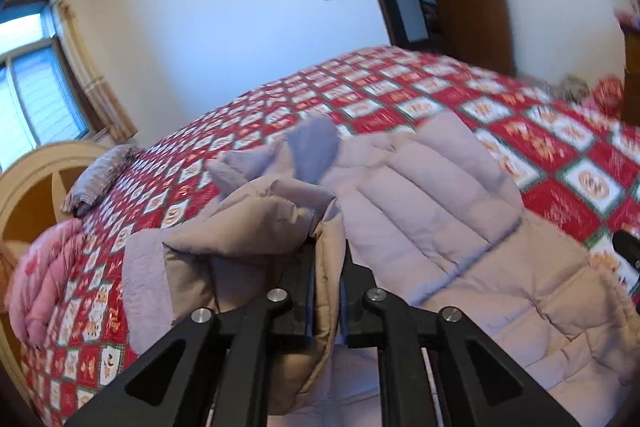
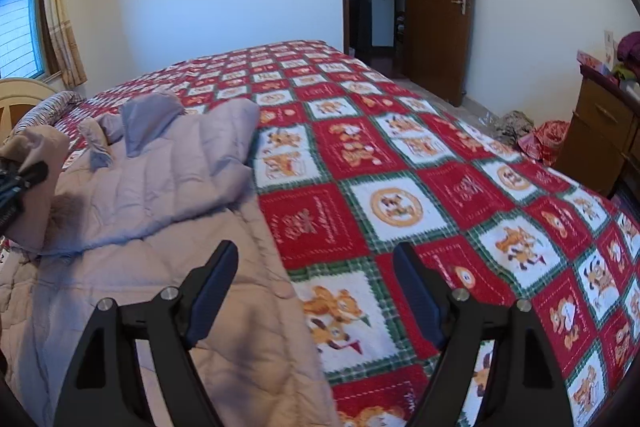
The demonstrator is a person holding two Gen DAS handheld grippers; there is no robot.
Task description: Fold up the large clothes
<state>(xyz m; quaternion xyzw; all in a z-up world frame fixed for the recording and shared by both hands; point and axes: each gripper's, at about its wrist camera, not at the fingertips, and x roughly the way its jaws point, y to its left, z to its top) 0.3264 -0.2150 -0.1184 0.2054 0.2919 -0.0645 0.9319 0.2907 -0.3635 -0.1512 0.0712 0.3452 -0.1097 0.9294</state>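
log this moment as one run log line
step: folding coat on bed | left gripper: shut on coat fold, lifted | right gripper: open, empty, over coat edge

White walls (image 2: 208, 7), open brown door (image 2: 436, 7), curtained window (image 2: 20, 23)

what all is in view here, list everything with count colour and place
padded coat: one, pale beige-lilac, spread on the near left of the bed
bedspread: one, red, white and green check, covering the bed
headboard: one, cream, left end of bed
pillow: one, grey patterned, by the headboard
quilt: one, pink, folded at bed's left edge
door: one, brown, open, far wall
cabinet: one, brown, right wall
left gripper: black, shut on a coat fold
right gripper: black, open over the coat's edge
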